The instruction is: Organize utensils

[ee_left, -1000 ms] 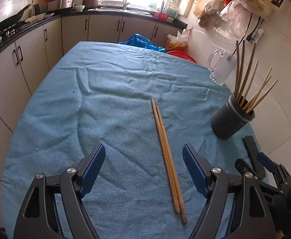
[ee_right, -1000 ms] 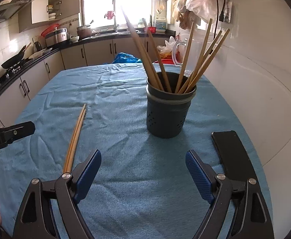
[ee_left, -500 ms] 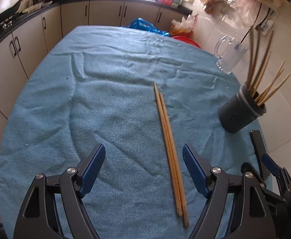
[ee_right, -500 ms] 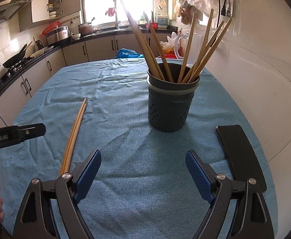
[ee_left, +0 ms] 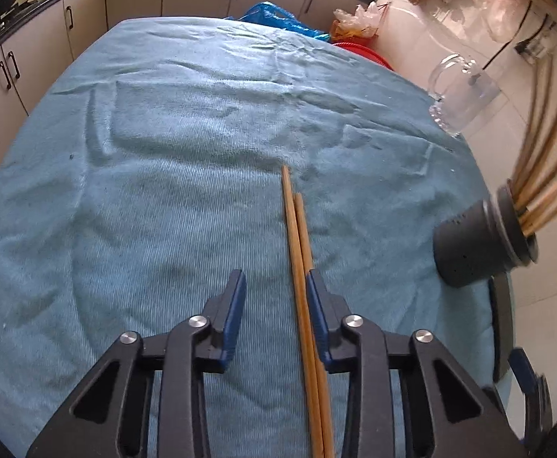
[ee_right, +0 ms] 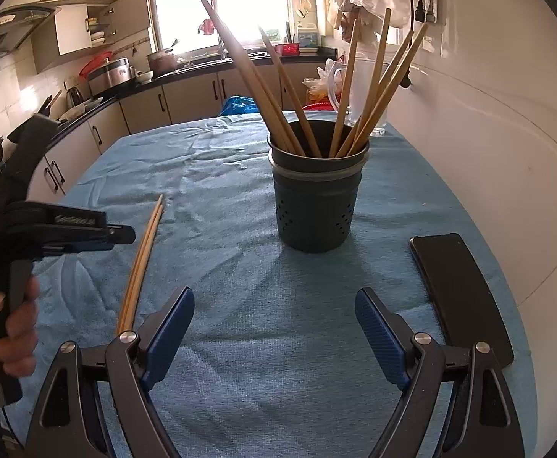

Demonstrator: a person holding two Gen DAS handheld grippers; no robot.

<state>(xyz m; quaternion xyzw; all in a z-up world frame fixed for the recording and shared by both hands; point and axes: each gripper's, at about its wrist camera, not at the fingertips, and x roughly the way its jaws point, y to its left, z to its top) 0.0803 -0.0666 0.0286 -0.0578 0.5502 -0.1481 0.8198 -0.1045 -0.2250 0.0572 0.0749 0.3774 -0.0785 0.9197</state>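
Note:
Two wooden chopsticks (ee_left: 295, 229) lie side by side on the blue towel (ee_left: 144, 175). My left gripper (ee_left: 275, 278) hangs low over their near half, its jaws closing. The pair sits between the fingers, close against the right pad, with a gap to the left pad. From the right wrist view the same chopsticks (ee_right: 144, 244) run under the left gripper (ee_right: 121, 234), held by a person's hand (ee_right: 15, 324). A dark grey holder (ee_right: 316, 206) with several chopsticks stands ahead of my right gripper (ee_right: 274, 305), which is open and has nothing in it.
A black phone (ee_right: 461, 294) lies flat to the right of the holder (ee_left: 469, 252). A clear glass mug (ee_left: 457, 99) stands at the far right by the white tiled wall. Kitchen cabinets and a counter run along the left and back.
The left gripper has come forward and down over the chopsticks, and its jaws have narrowed around them. The right gripper has kept still and wide.

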